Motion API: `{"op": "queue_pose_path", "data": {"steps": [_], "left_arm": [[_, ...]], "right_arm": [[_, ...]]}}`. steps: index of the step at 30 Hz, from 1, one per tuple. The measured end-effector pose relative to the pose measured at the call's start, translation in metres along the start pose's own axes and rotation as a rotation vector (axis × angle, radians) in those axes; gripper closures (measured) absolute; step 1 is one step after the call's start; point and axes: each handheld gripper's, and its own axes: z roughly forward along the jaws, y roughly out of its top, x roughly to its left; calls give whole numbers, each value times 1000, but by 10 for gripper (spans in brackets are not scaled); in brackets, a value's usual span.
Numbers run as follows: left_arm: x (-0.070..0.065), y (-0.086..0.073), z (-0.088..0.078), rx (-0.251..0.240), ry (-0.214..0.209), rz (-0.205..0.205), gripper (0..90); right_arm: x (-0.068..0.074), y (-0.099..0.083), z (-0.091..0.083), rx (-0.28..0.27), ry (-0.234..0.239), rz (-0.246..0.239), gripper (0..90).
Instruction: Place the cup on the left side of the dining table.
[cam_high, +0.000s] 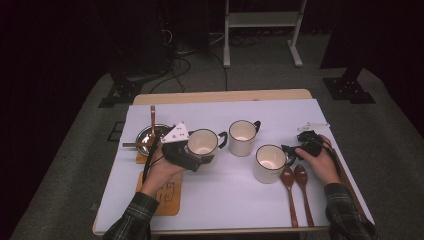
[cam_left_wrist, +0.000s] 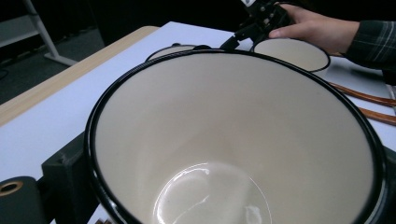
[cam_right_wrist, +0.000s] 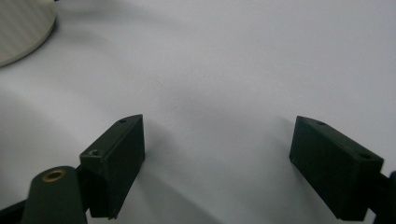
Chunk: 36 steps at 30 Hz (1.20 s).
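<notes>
Three cream enamel mugs with black rims stand on the white table. My left gripper (cam_high: 192, 152) is shut on the left mug (cam_high: 204, 142); in the left gripper view this mug (cam_left_wrist: 243, 121) spreads between the jaws and I look into its empty inside. The middle mug (cam_high: 242, 137) stands free. The right mug (cam_high: 270, 162) has my right gripper (cam_high: 295, 148) beside its handle. In the right gripper view the right gripper (cam_right_wrist: 219, 154) is open over bare tabletop, nothing between its jaws.
Two wooden spoons (cam_high: 295, 187) lie side by side in front of the right mug. A metal bowl (cam_high: 147, 137) with a wooden utensil sits at the left. An orange coaster (cam_high: 167, 197) lies near the front-left edge. The table's front edge (cam_high: 225, 231) is close.
</notes>
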Motion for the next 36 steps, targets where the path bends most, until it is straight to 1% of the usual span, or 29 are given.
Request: {"op": "queue_pose_path", "data": {"steps": [5,8,10,12,14,16,18,31,32,36], "left_arm": [[5,-9,-3,7,7,-6,36],[7,-14,-3,19,16,5,36],[8,-18,-3,16,24,6,36],[9,-21,-2,24,22,4,36],[9,-24,-1,45,29,19,36],[10,-28,0,56,28,26,36],[11,-30,1,59,23,14,36],[21,-42,3,74,45,5,36],[22,-42,4,78,46,10,36],[24,-45,5,82,49,3,36]], "right_arm": [[0,0,0,-1,-1,-1,167],[0,0,0,-1,0,-1,167],[0,0,0,-1,0,-1,167],[0,0,0,-1,-1,-2,167],[0,0,0,-2,0,-2,167],[0,0,0,-2,-1,-2,167],[0,0,0,-2,-1,-2,167],[0,0,0,-1,0,-2,167],[0,0,0,-1,0,-2,167],[0,0,0,-1,0,-2,167]]}}
